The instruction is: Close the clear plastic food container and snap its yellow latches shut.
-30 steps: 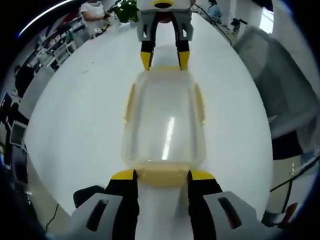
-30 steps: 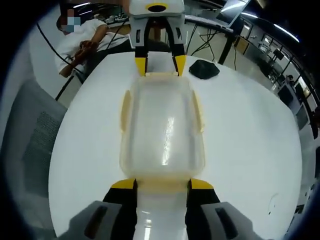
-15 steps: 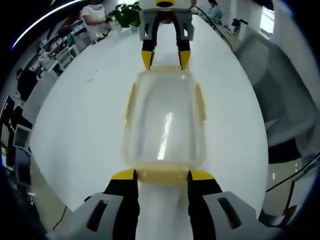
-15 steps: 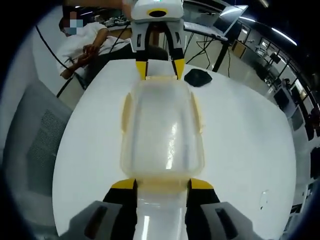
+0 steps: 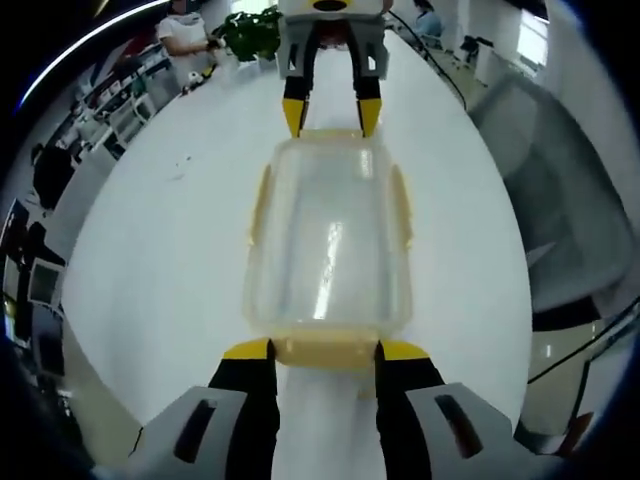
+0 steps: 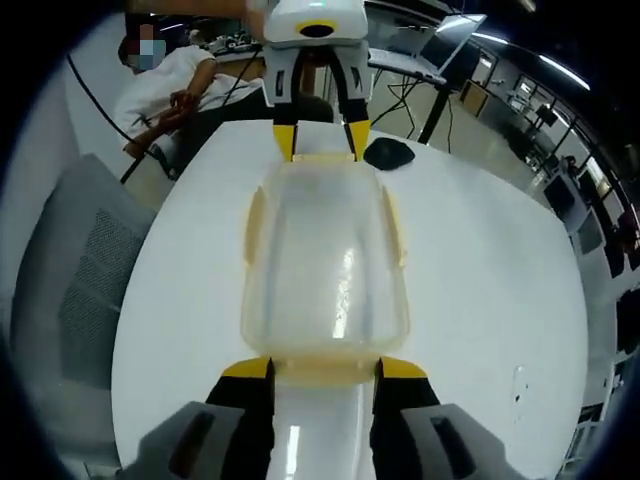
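Nearest in the left gripper view, the left tool (image 5: 323, 350) has its two yellow-tipped jaws set either side of the near end latch (image 5: 322, 350) of the clear container (image 5: 328, 245), pinching it across its width; the right gripper view gives the mirror case, the right tool (image 6: 322, 368) nipping the latch at its own end (image 6: 322, 371). Between the two tools the container lies lengthwise on the white tabletop (image 5: 150, 260), lid on, side latches (image 5: 260, 205) folded flat against the long walls (as far as the glare lets me judge). At the far end of each view the opposite tool meets the other end latch. Over the last second the container and both grips kept their places in each view; only the background slid a little, so the hands drifted together, or the box was carried with them. My reading is that the end latches are being squeezed home; whether they have clicked cannot be told
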`<state>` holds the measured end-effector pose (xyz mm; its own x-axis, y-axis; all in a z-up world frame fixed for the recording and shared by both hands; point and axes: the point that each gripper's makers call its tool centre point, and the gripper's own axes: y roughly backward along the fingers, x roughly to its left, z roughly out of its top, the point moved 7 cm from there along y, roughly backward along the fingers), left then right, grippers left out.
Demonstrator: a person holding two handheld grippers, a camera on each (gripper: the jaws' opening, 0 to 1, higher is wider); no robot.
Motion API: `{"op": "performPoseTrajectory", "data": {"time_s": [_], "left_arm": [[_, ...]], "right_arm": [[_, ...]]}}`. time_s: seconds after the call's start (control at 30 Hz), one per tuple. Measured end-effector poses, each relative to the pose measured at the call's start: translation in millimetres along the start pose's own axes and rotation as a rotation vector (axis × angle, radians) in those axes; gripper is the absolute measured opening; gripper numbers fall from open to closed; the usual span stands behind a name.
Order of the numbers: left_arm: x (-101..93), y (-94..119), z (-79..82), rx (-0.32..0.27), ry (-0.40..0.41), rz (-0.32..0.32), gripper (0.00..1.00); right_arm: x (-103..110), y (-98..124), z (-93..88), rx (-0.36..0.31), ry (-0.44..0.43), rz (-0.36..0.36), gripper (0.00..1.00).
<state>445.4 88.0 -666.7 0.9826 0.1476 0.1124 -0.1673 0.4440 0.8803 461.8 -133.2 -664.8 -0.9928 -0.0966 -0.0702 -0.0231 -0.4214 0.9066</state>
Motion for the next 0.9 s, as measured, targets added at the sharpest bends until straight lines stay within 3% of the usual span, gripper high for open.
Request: {"op": "performPoseTrajectory", "data": {"time_s": [0.9], "left_arm": [[-4.9,-12,58.8,-0.016,-0.028,0.005,0.35]], "right_arm": [[8,38,-46.9,0.005,-0.010,-0.030,0.35]]}}
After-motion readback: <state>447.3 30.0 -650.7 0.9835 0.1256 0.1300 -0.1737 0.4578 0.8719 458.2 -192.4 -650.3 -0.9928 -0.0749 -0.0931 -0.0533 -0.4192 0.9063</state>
